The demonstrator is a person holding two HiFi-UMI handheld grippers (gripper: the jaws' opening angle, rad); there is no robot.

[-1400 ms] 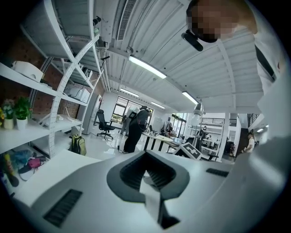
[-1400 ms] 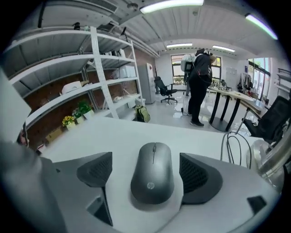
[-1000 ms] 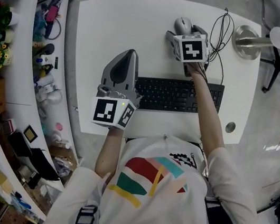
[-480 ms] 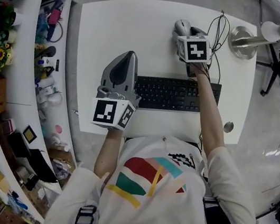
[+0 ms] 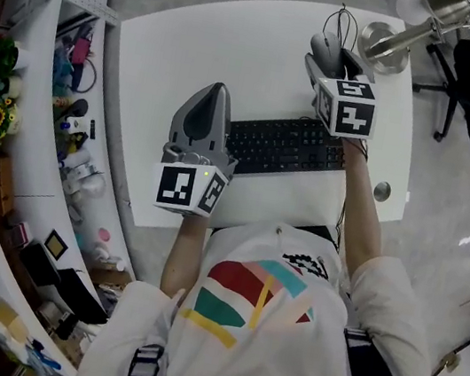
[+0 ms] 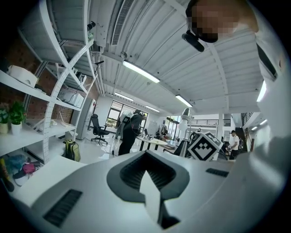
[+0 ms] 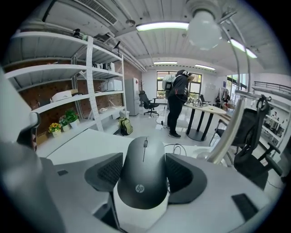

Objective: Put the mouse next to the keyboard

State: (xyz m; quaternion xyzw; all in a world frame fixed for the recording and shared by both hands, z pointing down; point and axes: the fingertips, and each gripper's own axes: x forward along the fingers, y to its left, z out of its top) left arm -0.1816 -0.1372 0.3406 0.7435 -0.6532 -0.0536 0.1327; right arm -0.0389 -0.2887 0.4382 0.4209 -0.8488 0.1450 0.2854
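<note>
My right gripper (image 5: 328, 61) squeezes the black mouse (image 7: 142, 175) by its smooth sides, up past the keyboard (image 5: 286, 145) by the lamp (image 5: 383, 43). It might slip out if I move fast, or knock the keys if I go low.
</note>
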